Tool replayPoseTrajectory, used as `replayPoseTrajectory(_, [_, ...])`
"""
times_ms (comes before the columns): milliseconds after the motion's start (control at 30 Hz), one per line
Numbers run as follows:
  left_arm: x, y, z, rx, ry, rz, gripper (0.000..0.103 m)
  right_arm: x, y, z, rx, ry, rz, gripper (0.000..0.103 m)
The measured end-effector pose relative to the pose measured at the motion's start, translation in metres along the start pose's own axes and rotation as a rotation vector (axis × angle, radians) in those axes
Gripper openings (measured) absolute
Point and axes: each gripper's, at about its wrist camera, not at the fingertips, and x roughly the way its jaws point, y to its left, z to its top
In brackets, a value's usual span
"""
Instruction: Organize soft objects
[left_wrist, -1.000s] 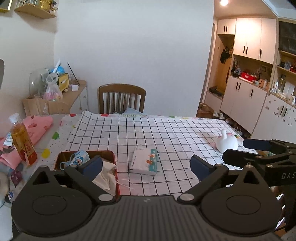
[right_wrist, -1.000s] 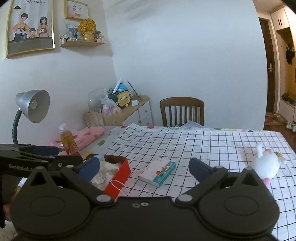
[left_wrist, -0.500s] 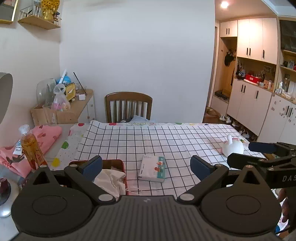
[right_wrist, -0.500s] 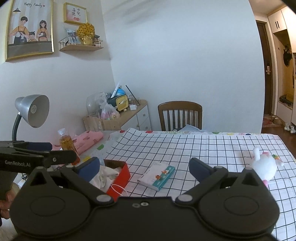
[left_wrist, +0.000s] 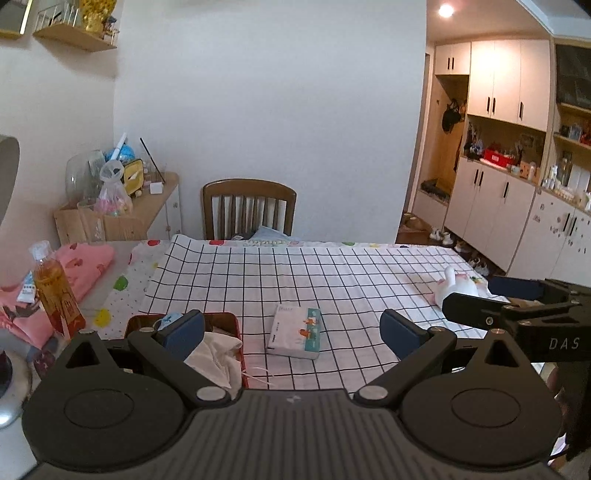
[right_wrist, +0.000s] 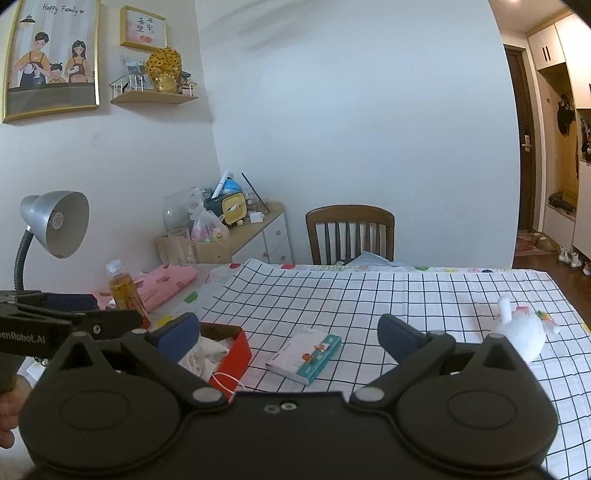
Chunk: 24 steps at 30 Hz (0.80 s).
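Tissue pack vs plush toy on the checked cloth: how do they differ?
The tissue pack is a flat rectangular block, white with a teal printed edge; the plush toy is rounded and mostly white. The tissue pack lies near the middle, close to the red box; the plush toy lies far to the right. Both rest loose on the cloth, outside the box, ungripped.

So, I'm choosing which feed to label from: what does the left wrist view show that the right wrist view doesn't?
Only the left wrist view: the white cupboards along the right-hand wall. Only the right wrist view: the desk lamp and framed picture. Both share the red box of white cloth, the tissue pack, the white plush toy, the bottle and the chair.
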Motion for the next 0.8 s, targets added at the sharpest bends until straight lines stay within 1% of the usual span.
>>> replayPoseTrajectory(367, [0.003, -0.001, -0.005, -0.014, 0.033, 0.019, 0.102, 0.004, 0.005, 0.000, -0.029, 0.017, 0.012, 0.103])
replayPoseTrajectory(533, [0.003, 0.001, -0.006, -0.028, 0.044, 0.041, 0.102, 0.006, 0.006, -0.001, -0.030, 0.028, 0.018, 0.103])
replayPoseTrajectory(800, [0.007, 0.002, -0.009, -0.024, 0.070, 0.047, 0.102, 0.012, 0.006, -0.002, -0.026, 0.052, 0.022, 0.103])
